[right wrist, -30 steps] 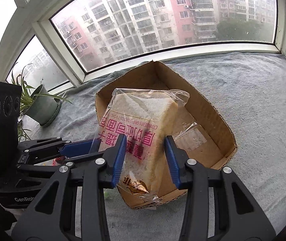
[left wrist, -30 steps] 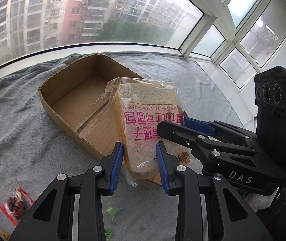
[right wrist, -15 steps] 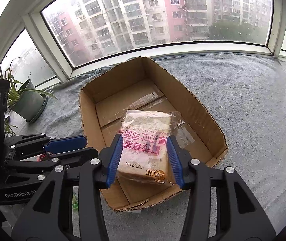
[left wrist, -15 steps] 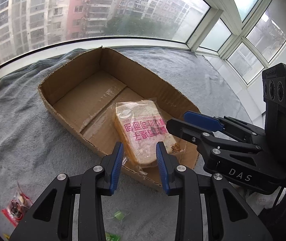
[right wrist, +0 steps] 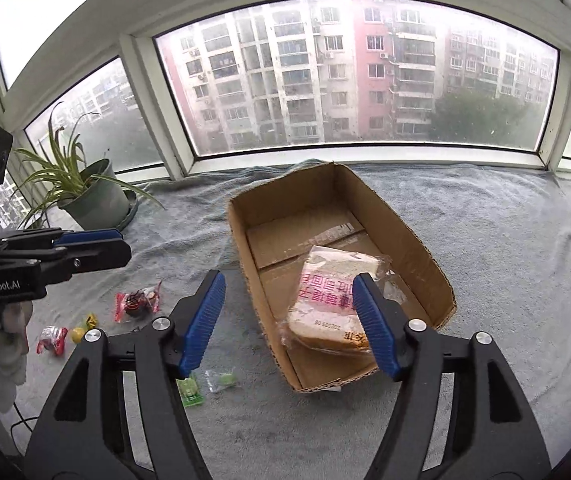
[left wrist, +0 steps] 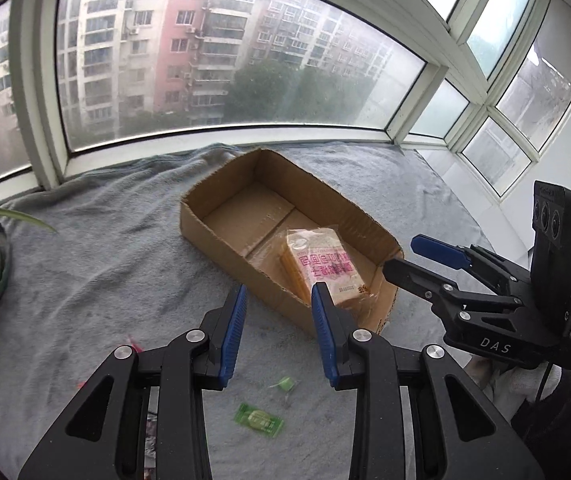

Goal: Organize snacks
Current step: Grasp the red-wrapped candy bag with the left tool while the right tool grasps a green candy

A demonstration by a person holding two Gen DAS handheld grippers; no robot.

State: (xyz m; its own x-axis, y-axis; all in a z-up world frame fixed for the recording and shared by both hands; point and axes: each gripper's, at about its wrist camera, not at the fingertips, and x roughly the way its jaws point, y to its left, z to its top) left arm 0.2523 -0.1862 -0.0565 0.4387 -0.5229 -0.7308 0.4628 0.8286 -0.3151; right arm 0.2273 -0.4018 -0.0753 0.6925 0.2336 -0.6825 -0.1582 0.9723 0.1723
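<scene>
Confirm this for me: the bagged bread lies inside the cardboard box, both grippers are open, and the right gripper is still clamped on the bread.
One part is wrong: the right gripper is not clamped on the bagged bread. The right wrist view shows its jaws spread wide and empty above the cardboard box. The rest holds: the bread lies inside the box, and the left gripper is open too.
</scene>
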